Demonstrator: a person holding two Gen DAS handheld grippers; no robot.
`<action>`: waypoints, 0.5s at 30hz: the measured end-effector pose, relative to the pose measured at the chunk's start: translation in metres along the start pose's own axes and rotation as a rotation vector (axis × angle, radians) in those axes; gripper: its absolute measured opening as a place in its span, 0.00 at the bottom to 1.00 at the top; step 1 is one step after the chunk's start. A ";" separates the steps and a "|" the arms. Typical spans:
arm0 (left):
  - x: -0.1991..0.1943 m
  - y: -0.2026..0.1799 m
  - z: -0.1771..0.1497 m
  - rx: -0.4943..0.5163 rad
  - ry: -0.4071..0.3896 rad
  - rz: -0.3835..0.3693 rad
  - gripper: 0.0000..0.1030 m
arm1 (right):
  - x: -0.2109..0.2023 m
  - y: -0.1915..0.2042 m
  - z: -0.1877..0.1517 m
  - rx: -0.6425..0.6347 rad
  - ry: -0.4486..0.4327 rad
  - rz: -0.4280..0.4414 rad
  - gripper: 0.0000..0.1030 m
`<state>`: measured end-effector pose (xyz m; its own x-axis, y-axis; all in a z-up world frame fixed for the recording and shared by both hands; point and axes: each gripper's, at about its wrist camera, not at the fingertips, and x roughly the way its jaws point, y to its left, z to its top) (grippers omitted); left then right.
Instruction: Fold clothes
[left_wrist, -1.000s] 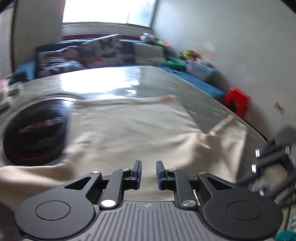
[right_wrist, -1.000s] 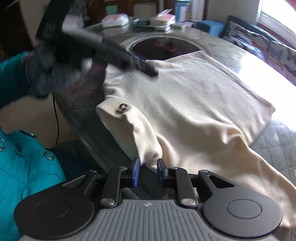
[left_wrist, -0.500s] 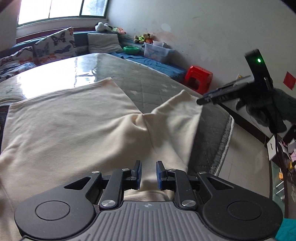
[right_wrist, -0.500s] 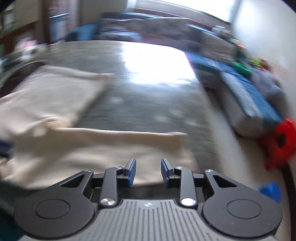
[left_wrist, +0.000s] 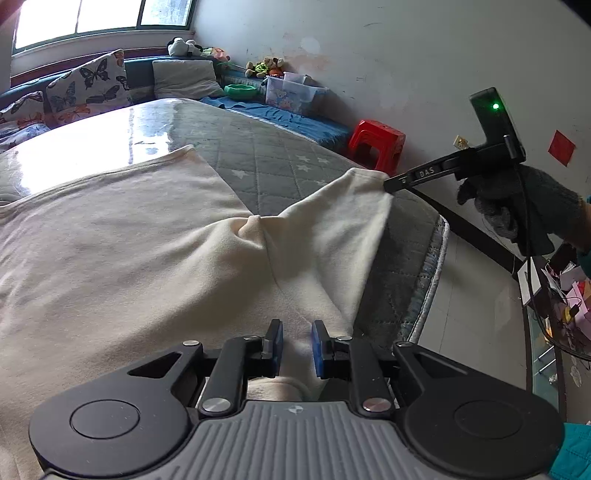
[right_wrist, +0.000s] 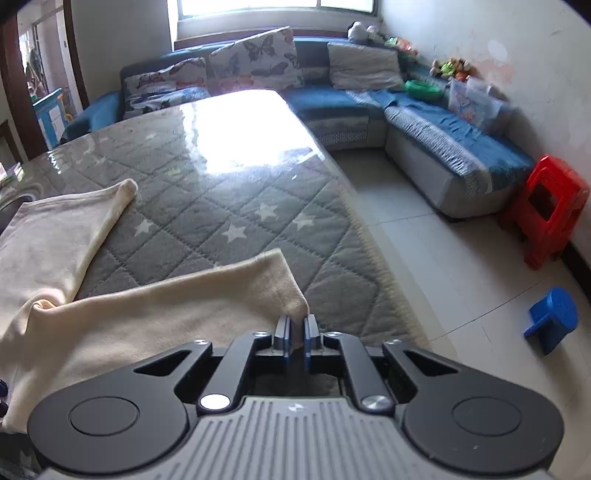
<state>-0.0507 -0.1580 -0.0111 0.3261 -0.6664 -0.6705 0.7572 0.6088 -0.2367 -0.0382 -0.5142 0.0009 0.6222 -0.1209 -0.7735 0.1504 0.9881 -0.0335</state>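
A cream sweatshirt (left_wrist: 129, 240) lies spread on the grey quilted table (left_wrist: 277, 162). One sleeve (left_wrist: 332, 221) stretches toward the table's right edge. My left gripper (left_wrist: 297, 332) hovers over the shirt near the sleeve's root. Its pads stand a narrow gap apart and press on nothing. In the right wrist view the sleeve (right_wrist: 166, 306) runs up to my right gripper (right_wrist: 296, 325), whose jaws are closing tight on the corner of the cuff. The left wrist view shows the right gripper (left_wrist: 386, 183) pinching the cuff's end, held by a gloved hand (left_wrist: 517, 206).
The table's edge (right_wrist: 369, 258) drops to a tiled floor just right of the cuff. A red stool (right_wrist: 546, 214) and a small blue stool (right_wrist: 552, 319) stand on the floor. A blue sofa (right_wrist: 424, 122) with cushions runs along the far wall.
My right gripper swung from the shirt's logo side round to the sleeve's end and shut on the cuff. The left gripper shifted right over the shirt, then held still.
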 end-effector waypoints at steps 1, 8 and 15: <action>0.001 0.000 0.000 0.003 0.000 -0.005 0.18 | -0.004 0.001 -0.001 -0.010 -0.003 -0.018 0.05; 0.003 -0.003 0.000 0.029 0.003 -0.029 0.18 | -0.002 0.003 -0.012 -0.069 0.069 -0.111 0.06; 0.004 -0.002 0.004 0.032 -0.006 -0.039 0.18 | -0.014 0.022 0.024 -0.119 -0.026 -0.062 0.13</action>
<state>-0.0488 -0.1637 -0.0103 0.2993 -0.6919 -0.6570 0.7871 0.5683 -0.2399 -0.0250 -0.4932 0.0257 0.6345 -0.1827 -0.7510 0.0979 0.9828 -0.1564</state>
